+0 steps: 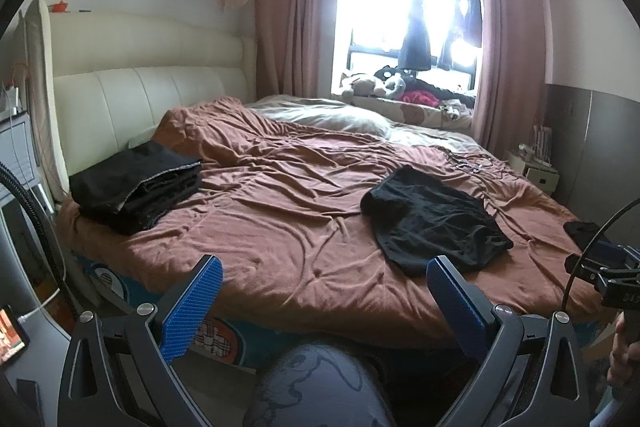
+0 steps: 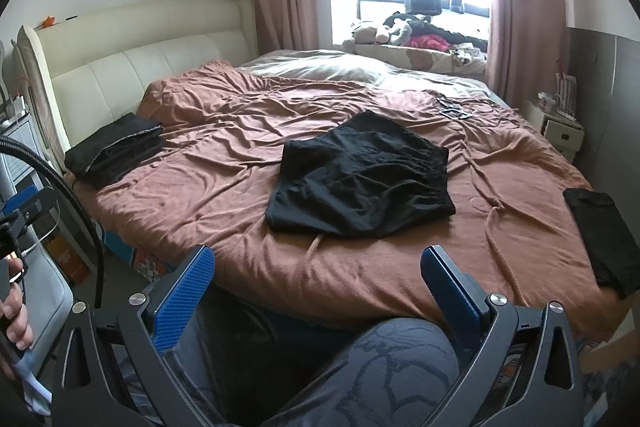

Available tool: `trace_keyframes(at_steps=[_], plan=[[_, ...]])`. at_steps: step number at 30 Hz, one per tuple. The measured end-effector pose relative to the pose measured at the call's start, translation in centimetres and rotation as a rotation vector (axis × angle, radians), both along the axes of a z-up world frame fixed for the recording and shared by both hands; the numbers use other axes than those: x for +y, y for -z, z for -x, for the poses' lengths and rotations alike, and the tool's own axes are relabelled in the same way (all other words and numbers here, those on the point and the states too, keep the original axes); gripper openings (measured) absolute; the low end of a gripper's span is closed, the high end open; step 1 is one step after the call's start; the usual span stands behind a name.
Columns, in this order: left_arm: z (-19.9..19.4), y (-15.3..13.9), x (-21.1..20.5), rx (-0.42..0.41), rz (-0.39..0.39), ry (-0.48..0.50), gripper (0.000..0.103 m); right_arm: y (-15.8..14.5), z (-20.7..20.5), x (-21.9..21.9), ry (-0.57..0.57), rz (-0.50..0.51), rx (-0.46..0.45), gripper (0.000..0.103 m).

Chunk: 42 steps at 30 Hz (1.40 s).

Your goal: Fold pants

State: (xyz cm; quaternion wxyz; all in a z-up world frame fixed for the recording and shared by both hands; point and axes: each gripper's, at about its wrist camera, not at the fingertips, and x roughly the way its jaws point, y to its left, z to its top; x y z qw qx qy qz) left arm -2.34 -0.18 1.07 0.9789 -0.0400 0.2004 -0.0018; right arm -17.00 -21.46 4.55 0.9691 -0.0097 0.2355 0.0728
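Black pants (image 2: 362, 179) lie folded over in a loose rectangle on the brown bedspread (image 2: 224, 187), near the bed's middle; they also show in the left wrist view (image 1: 432, 219). My left gripper (image 1: 324, 267) is open and empty, held off the bed's near edge, left of the pants. My right gripper (image 2: 318, 259) is open and empty, held off the near edge just in front of the pants. Neither gripper touches the cloth.
A stack of folded dark clothes (image 1: 136, 185) sits at the bed's left by the cream headboard (image 1: 152, 95). Another dark garment (image 2: 604, 239) lies at the bed's right edge. A phone and cable (image 2: 454, 111) lie at the far side. My knees show below the grippers.
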Motion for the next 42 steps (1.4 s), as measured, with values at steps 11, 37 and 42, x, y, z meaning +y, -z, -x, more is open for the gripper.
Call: trace_keyframes(at_steps=[11, 37, 42], plan=[[1.1, -0.3, -0.1, -0.008, -0.002, 0.009, 0.103, 0.1, 0.6, -0.2, -0.004, 0.000, -0.006, 0.103], [3.0, -0.5, -0.1, -0.002, 0.009, 0.045, 0.103, -0.2, 2.7, -1.0, 0.005, -0.061, -0.020, 0.103], [3.1, -1.2, 0.1, -0.010, 0.021, 0.040, 0.103, -0.8, 3.0, -1.4, 0.012, -0.075, -0.021, 0.103]])
